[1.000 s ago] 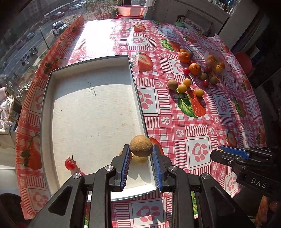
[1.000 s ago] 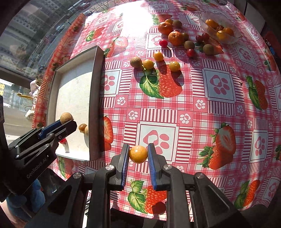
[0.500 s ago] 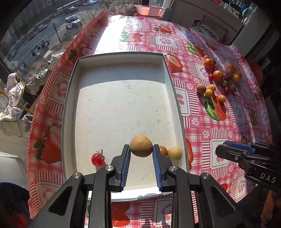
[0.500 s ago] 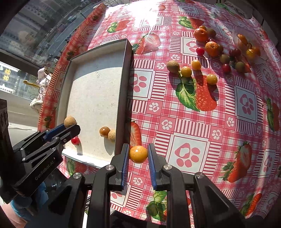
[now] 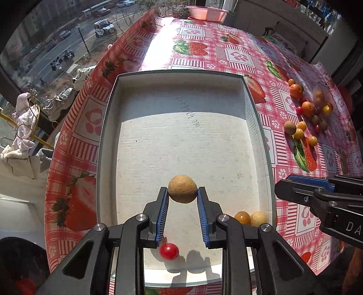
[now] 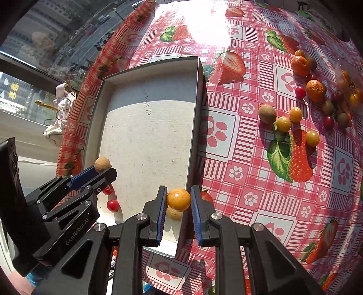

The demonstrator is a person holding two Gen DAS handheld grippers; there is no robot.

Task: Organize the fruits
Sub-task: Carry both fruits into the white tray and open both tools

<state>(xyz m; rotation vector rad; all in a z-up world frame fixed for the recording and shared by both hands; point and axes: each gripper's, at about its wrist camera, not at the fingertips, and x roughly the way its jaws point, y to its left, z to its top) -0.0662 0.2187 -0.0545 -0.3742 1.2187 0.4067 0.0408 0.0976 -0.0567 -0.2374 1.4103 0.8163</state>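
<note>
My left gripper (image 5: 182, 192) is shut on a brown round fruit (image 5: 182, 188) and holds it above the near part of the white tray (image 5: 106, 127). It also shows in the right wrist view (image 6: 102, 165). My right gripper (image 6: 178, 199) is shut on an orange-yellow fruit (image 6: 178, 199) over the tray's near right wall (image 6: 195, 127). In the tray lie a red cherry tomato (image 5: 169, 251), an orange fruit (image 5: 242, 217) and a pale fruit (image 5: 259, 218).
A loose heap of fruits (image 6: 295, 115) lies on the strawberry tablecloth (image 6: 238, 170) at the right, with oranges (image 6: 315, 90) and a clear bag behind. A pink bowl (image 5: 207, 13) stands at the far table edge. The window side drops off at the left.
Both grippers have moved left with their fruits. The left one is now further in over the tray; the right one has reached the tray's right wall.
</note>
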